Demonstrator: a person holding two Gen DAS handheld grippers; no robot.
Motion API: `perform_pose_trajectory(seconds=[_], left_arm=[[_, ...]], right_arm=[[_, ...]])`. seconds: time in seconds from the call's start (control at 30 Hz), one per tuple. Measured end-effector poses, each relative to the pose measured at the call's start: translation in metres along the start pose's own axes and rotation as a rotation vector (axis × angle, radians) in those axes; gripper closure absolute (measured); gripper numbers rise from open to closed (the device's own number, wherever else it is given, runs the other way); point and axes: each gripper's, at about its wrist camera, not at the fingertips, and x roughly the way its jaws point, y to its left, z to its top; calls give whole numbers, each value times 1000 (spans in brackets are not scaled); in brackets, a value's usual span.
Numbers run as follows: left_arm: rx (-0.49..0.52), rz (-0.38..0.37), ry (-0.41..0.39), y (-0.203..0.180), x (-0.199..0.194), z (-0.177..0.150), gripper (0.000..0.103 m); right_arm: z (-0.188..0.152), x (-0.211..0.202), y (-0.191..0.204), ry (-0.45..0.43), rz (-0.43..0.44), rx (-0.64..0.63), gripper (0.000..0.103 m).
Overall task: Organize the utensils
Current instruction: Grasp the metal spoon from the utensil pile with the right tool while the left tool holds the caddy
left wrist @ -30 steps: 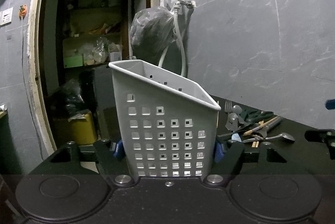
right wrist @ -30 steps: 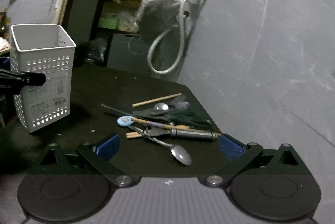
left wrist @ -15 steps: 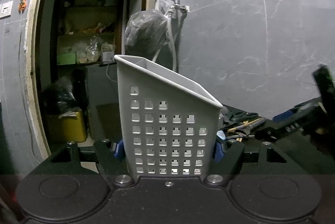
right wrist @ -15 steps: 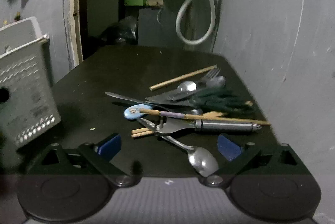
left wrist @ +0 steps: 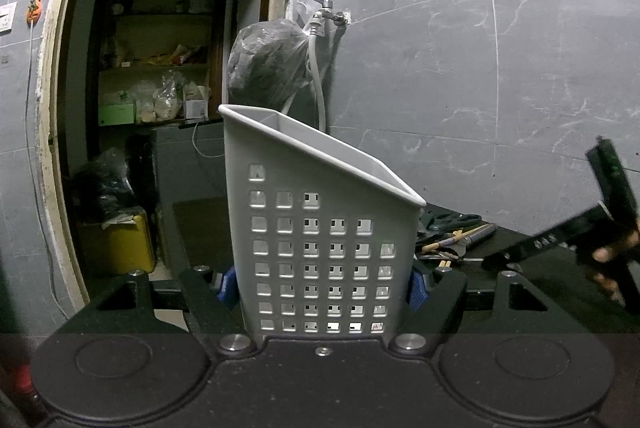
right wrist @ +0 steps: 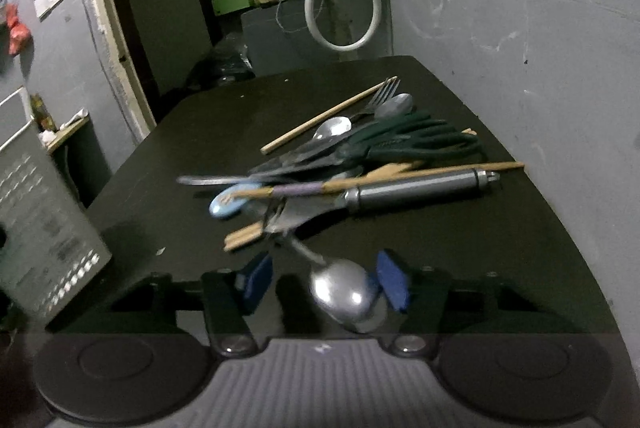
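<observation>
Left tongs clamped on the white perforated basket, held tilted above the counter. Right tongs spread but just now narrowing around the spoon bowl, pads not yet pressing. Spoon at the near edge of the utensil pile.

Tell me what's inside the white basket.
Only the bare upper inside wall of the white basket shows; nothing sticks out above its rim. The bottom is hidden behind its front wall, so it can't be checked.

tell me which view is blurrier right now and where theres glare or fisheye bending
Right wrist view: dim, motion-smeared across the utensil pile, with a bright highlight on the spoon bowl between the right gripper pads. Left wrist view: sharp on the white basket; only the other gripper at the right edge is smeared, and the wall tile lines bow outward.
</observation>
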Motion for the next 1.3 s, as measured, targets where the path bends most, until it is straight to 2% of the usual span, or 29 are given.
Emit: perform_pose_trajectory(seconds=[0.23,0.5,0.57,0.7,0.77,0.87,1.0,1.1,1.3], left_arm=[[2,0,2,0,0,2,27],[2,7,4,-2,1,4,27],[2,7,4,-2,1,4,27],[1,7,3,-2,1,4,27],[-1,9,2,-2,0,4,27],[-1,12,3,-2,0,4,27],[-3,14,4,-2,0,5,27],[-4,15,4,-2,-1,5,27],[-3,13,0,-1,-1,4,27]], right_arm=[[-27,-27,32,-5,68,-12,42],[-28,-23,85,35,274,-153,42],[-25,-27,91,23,268,-218,42],[-10,-30,82,0,177,-288,42],[3,-22,69,-7,174,-241,41],[22,-5,50,8,276,-117,40],[35,22,38,49,332,-33,40],[35,35,30,92,280,-5,42],[10,7,6,94,213,95,38]])
